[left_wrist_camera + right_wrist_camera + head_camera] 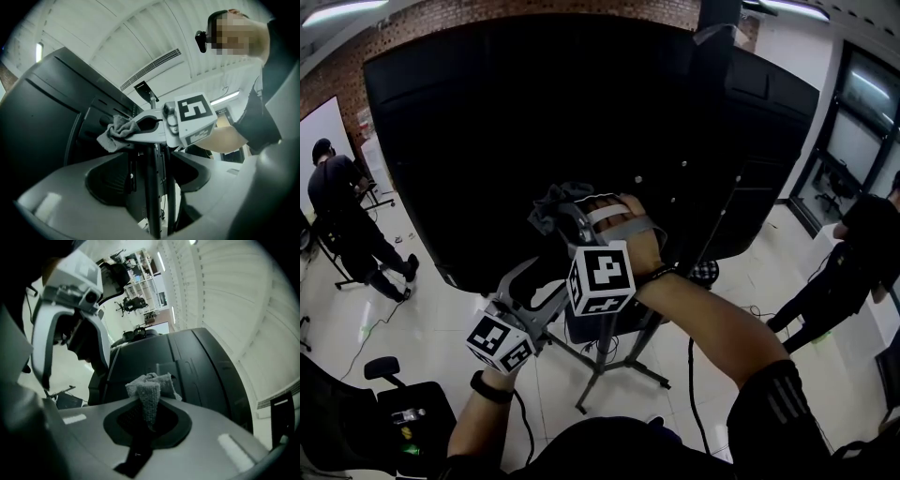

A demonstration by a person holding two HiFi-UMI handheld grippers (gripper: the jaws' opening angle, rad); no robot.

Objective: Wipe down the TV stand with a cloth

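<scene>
Pinched in my right fingers (pixel 213 427) was a crumpled, nubbly grey cloth (pixel 149 392); my left fingers (pixel 61 197) gaped wide, the stand's slim dark pole (pixel 153 187) between them.

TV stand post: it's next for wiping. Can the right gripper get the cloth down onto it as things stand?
Probably yes. The right gripper holds the cloth at the back of the TV, above the post, with nothing between. The left gripper, jaws apart around the post, blocks its lower stretch.
</scene>
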